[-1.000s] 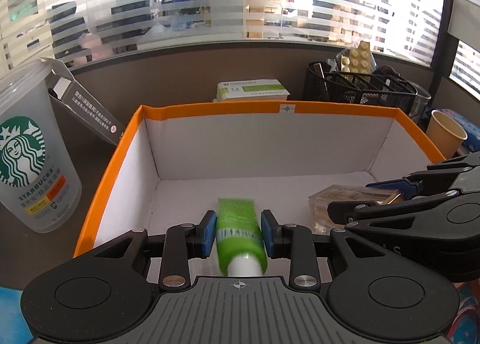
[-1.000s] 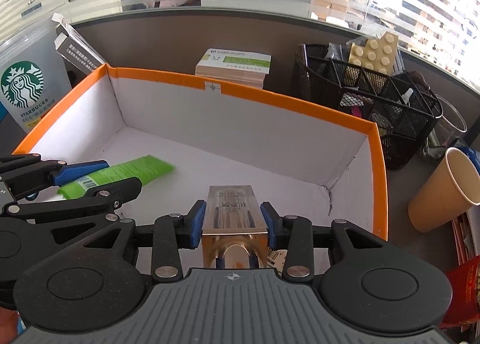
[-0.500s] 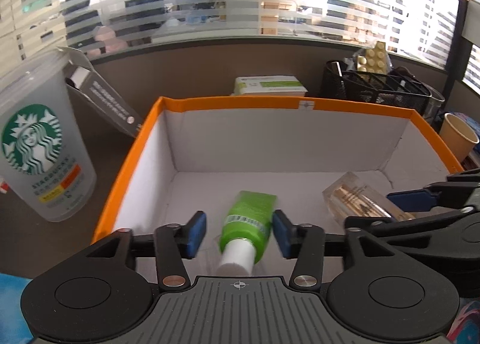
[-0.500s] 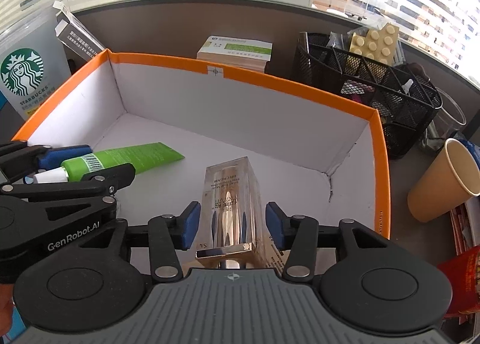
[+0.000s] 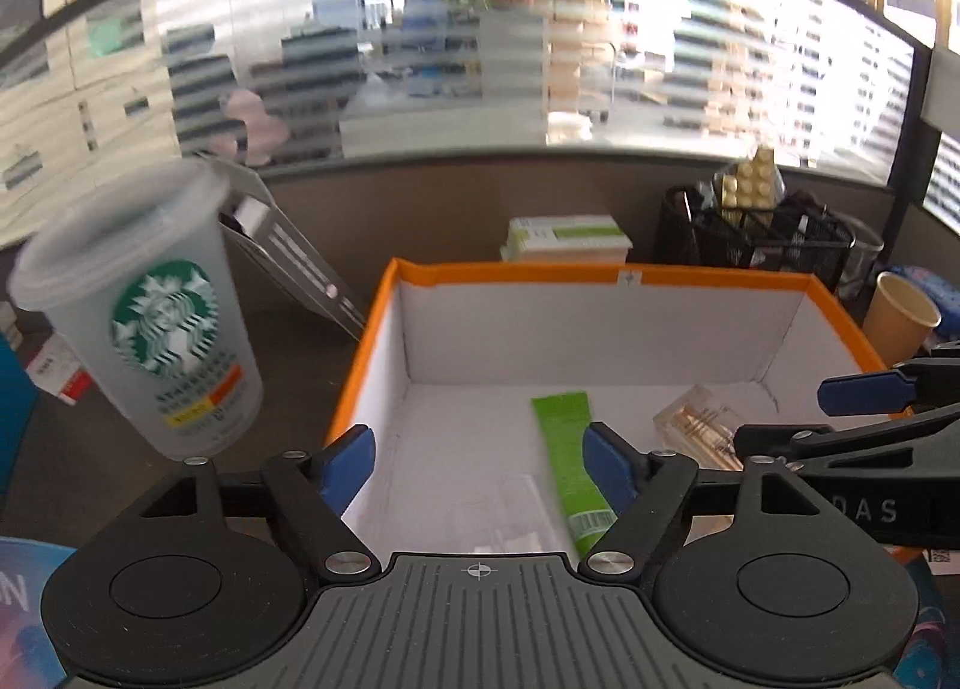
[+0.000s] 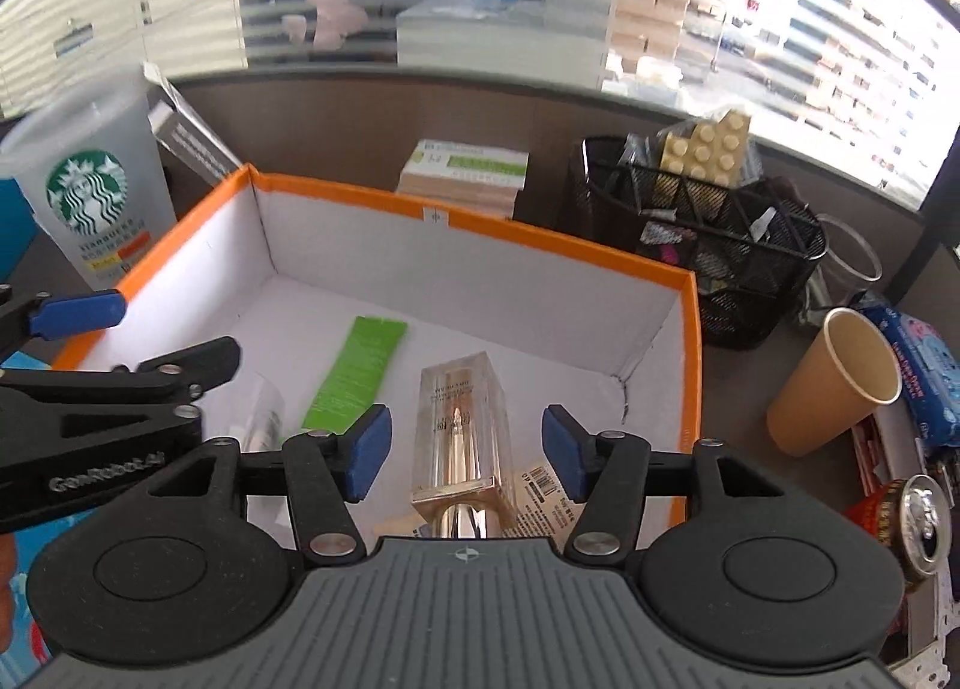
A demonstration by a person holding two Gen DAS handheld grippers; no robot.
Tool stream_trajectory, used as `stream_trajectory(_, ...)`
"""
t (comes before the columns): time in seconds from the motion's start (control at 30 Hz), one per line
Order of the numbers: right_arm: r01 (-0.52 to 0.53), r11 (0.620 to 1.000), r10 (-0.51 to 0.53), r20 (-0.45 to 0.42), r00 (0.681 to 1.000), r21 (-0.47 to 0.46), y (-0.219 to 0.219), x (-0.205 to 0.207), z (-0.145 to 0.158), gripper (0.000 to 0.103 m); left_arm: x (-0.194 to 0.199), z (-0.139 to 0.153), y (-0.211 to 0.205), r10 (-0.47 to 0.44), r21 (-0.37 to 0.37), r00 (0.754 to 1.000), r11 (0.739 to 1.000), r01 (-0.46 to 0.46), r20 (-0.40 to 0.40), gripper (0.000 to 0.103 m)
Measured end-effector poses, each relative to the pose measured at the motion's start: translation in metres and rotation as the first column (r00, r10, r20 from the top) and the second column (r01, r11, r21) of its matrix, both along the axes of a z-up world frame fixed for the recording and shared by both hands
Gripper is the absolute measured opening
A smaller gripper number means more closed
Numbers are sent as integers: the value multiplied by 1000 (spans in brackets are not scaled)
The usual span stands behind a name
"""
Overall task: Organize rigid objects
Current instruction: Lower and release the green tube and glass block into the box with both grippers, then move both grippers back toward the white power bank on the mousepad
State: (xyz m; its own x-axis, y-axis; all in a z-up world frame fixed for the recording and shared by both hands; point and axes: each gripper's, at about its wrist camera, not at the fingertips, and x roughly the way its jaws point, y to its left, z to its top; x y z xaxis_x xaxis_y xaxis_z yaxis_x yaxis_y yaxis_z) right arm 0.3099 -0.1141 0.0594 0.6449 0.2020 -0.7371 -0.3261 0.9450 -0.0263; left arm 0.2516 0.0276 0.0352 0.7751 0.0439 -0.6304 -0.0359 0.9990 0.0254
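Each claw [image 5: 478,464] [image 6: 463,452] is black plastic – blue pads [image 5: 347,464], silver screws, ribbed grey base, white "GenRobot.AI" lettering.

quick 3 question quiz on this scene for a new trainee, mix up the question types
1. True or false: the green tube lies inside the orange box.
2. The right gripper is: A) shut on the clear bottle B) open, with the bottle lying between its fingers C) holding the paper cup.
3. Fill in: the left gripper is ____ and holds nothing.

Key: 1 true; 2 B; 3 open
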Motion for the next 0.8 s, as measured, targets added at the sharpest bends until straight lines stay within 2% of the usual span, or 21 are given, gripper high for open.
stream_trajectory(0.17,18,1000,-19,33,999,10,-7,-11,11,57,-26,11,4,-20,-1,999,1000,20,31,81)
stream_trajectory(0.33,95,980,-80,91,993,-174,-8,-6,-8,58,-55,6,4,-40,-16,998,999,41,44,85)
stream_trajectory(0.47,85,958,-62,88,994,-275,2,0,-30,56,-73,-4,0,-71,-3,997,997,71,34,85)
stream_trajectory(0.53,79,937,-43,111,993,-340,9,-1,-38,56,-81,-7,1,-77,2,996,997,77,35,85)
stream_trajectory(0.6,72,931,-22,140,990,-358,11,-2,-38,57,-89,-10,3,-79,1,996,997,79,35,87)
stream_trajectory(0.67,78,946,-36,137,990,-314,6,0,-33,60,-99,-14,6,-76,8,996,997,75,41,92)
stream_trajectory(0.77,42,996,-43,-7,999,-83,-12,11,-29,60,-108,-21,13,-62,4,997,998,62,34,92)
stream_trajectory(0.8,34,999,-32,-61,998,19,-18,15,-29,64,-110,-23,16,-59,-5,998,998,59,27,92)
